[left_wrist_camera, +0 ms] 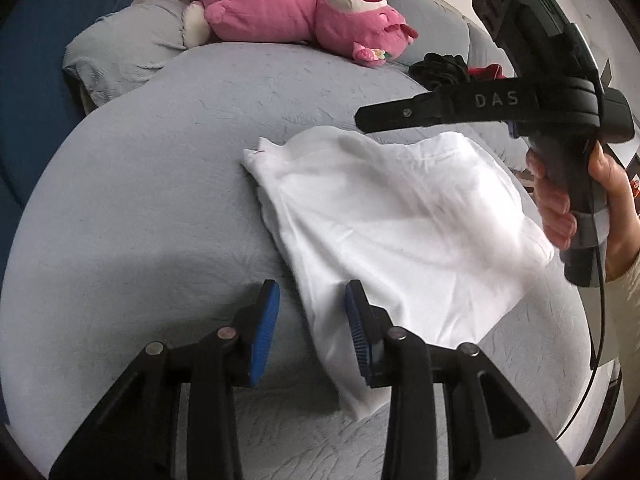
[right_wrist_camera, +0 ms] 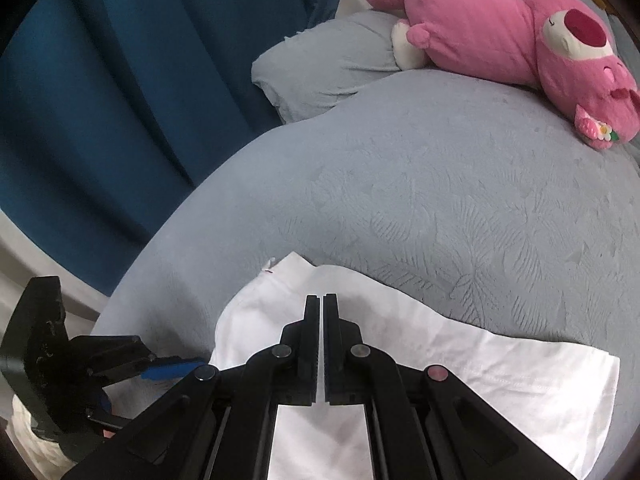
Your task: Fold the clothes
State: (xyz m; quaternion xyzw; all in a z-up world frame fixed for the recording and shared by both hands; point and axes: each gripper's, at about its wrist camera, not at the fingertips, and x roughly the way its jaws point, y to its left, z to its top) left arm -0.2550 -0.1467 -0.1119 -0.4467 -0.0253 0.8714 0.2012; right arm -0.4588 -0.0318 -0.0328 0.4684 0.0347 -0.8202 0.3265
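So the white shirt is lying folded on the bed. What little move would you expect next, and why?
Probably lifting the left gripper clear. Its jaws stand open with the near edge of the white shirt loose between them, gripping nothing. The right gripper is shut and empty above the shirt, which lies as a compact fold on the grey bedspread.

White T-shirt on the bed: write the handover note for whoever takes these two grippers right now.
Left gripper: jaws open, the near left edge of the white T-shirt lies between the blue pads, not pinched.
Right gripper: shut, empty, held above the shirt's far side.
The shirt lies folded into a rough rectangle on the grey bedspread. A pink plush bear lies by the grey pillow; a dark garment pile sits at the far right.
Done: the shirt is folded at least once. Left: probably one more fold or a tidy, then the dark pile.
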